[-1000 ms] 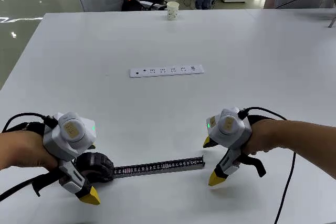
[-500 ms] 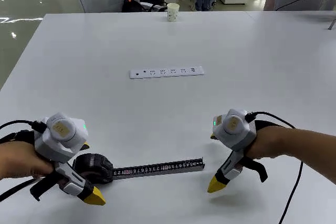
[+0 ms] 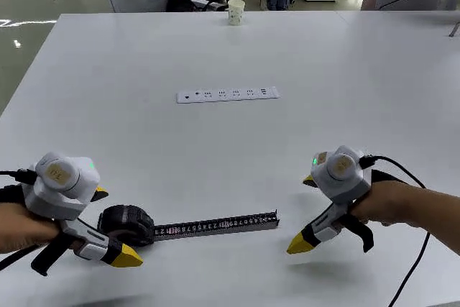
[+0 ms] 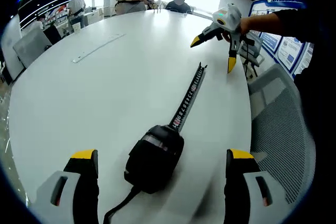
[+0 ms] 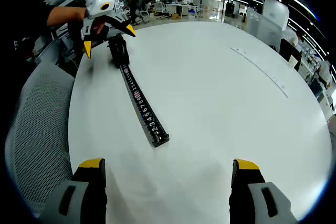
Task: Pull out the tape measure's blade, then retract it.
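Note:
A black tape measure case [image 3: 127, 222] lies on the white table near the front left, also seen close up as the case [image 4: 155, 155]. Its dark blade [image 3: 215, 226] runs right along the table and ends at a hook; the blade [image 5: 140, 106] lies flat. My left gripper [image 3: 113, 224] stands open just left of the case, jaws apart and off it. My right gripper [image 3: 305, 211] is open too, a short way right of the blade's end, with nothing between its jaws.
A white power strip [image 3: 227, 95] lies mid-table. A paper cup [image 3: 236, 13] stands at the far edge. Grey mesh chairs [image 5: 42, 124] sit beside the table's near edge. People stand beyond the far side.
Both grippers have drawn back from the tape measure: the left one off the case toward the left, the right one away from the blade's end. The blade stays extended.

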`<state>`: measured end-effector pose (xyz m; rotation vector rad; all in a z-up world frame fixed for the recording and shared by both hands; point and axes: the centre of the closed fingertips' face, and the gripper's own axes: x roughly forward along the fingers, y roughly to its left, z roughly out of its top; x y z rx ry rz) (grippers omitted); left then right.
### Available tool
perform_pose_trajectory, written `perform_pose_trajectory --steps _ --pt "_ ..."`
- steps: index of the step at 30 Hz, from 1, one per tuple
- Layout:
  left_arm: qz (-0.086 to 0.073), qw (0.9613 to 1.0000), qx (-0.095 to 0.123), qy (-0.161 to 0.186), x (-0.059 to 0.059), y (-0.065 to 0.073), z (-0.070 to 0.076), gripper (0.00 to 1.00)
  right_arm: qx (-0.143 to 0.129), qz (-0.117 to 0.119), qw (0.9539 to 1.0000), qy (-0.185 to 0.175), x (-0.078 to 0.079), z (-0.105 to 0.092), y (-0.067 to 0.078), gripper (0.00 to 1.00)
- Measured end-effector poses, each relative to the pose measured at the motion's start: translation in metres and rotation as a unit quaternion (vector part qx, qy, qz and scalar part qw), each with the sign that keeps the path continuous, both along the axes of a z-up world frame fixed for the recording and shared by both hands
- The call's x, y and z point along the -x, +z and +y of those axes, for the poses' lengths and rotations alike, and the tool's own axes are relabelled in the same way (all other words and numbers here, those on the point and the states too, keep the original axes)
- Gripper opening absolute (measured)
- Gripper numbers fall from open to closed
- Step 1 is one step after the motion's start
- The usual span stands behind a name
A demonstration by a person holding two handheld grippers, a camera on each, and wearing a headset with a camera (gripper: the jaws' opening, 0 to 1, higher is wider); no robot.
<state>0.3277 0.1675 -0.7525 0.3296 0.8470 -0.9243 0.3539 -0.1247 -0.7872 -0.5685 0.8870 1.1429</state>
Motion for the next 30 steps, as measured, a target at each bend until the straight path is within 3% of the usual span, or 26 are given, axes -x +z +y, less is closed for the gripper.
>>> perform_pose_trajectory --steps 3,7,17,26,29,30 --pt "-0.002 0.9994 0.020 0.029 -0.002 0.002 0.003 0.99 -0.011 -0.006 0.9999 -0.012 0.001 -0.005 0.001 0.99" --pt "-0.008 0.9986 0.024 0.046 -0.001 0.003 0.007 0.99 -0.034 -0.017 0.9986 -0.035 0.001 -0.010 0.007 0.99" --pt "-0.030 0.9944 0.048 0.089 0.010 0.003 0.017 0.99 -0.059 -0.033 0.9952 -0.070 0.008 -0.029 0.008 0.99" --pt "-0.062 0.9887 0.061 0.123 0.022 0.006 0.030 0.99 -0.093 -0.069 0.9891 -0.091 0.014 -0.040 0.020 0.99" --pt "-0.093 0.9845 0.069 0.132 0.022 0.012 0.034 0.99 -0.099 -0.083 0.9873 -0.092 0.016 -0.043 0.025 0.99" --pt "-0.122 0.9810 0.057 0.140 0.018 0.015 0.040 0.99 -0.103 -0.088 0.9865 -0.092 0.019 -0.043 0.027 0.99"
